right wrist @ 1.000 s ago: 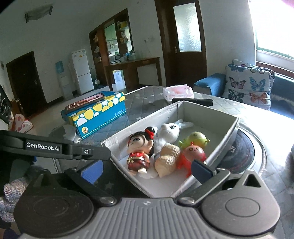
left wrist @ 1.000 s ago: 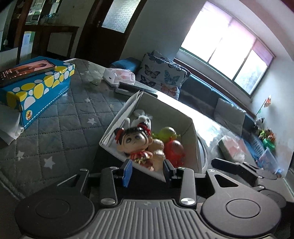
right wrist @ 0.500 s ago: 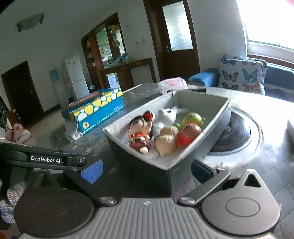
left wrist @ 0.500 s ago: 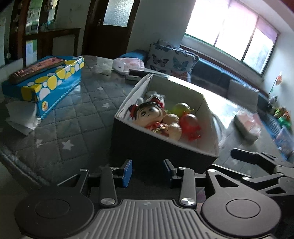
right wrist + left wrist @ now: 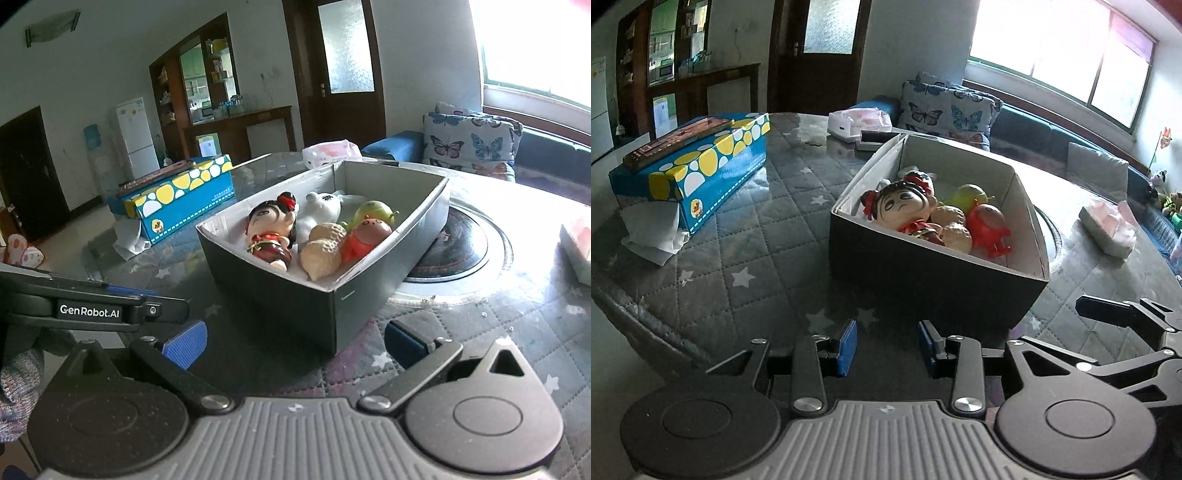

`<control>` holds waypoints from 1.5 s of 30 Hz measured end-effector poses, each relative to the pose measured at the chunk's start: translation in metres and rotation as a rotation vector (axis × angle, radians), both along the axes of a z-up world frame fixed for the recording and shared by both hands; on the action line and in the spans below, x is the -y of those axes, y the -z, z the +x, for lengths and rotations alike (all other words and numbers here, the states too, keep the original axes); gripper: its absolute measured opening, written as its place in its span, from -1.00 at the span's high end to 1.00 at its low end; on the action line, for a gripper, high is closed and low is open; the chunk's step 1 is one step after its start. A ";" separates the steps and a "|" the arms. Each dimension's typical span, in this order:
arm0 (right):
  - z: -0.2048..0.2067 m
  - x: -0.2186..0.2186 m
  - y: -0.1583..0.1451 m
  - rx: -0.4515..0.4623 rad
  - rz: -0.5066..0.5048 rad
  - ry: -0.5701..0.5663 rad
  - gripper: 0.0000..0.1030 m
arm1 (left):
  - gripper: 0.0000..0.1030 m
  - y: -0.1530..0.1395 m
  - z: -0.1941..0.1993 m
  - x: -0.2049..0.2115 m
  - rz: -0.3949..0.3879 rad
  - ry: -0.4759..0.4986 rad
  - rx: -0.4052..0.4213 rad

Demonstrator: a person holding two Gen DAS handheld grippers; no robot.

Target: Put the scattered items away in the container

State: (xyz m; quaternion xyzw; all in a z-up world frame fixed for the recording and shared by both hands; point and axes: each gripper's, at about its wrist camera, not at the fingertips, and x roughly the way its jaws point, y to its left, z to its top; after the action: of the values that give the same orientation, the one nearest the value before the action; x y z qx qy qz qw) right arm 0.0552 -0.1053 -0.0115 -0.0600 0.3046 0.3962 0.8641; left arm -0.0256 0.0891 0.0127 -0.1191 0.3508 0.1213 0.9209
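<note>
While both tools sit empty near the tabletop (image 5: 731, 236) edge, I see the left tool (image 5: 886, 345) parted narrowly and the right tool (image 5: 293, 341) spread wide. The container (image 5: 291, 291) stands just beyond them, holding the doll (image 5: 273, 230) and other toys (image 5: 364, 232). I judge it light, stiff cardboard, best taken by a wall rim. Quilted star cloth covers the tabletop; a sofa lies far right.
</note>
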 end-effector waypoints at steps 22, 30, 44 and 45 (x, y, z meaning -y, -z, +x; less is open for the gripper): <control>0.003 -0.015 0.014 -0.049 -0.026 0.025 -1.00 | 0.25 0.016 0.007 0.002 0.063 -0.022 -0.057; 0.007 -0.021 0.018 -0.062 -0.035 0.029 -1.00 | 0.25 0.017 0.011 -0.004 0.070 -0.034 -0.056; 0.020 -0.031 0.026 -0.090 -0.056 0.054 -1.00 | 0.25 0.020 0.023 -0.010 0.111 -0.035 -0.065; 0.021 -0.032 0.027 -0.093 -0.057 0.056 -1.00 | 0.25 0.020 0.024 -0.010 0.110 -0.036 -0.066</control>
State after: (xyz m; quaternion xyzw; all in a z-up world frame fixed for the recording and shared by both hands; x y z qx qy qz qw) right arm 0.0766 -0.0732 -0.0381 -0.0577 0.3570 0.3655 0.8577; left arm -0.0017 0.0995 -0.0076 -0.0704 0.3715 0.1607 0.9117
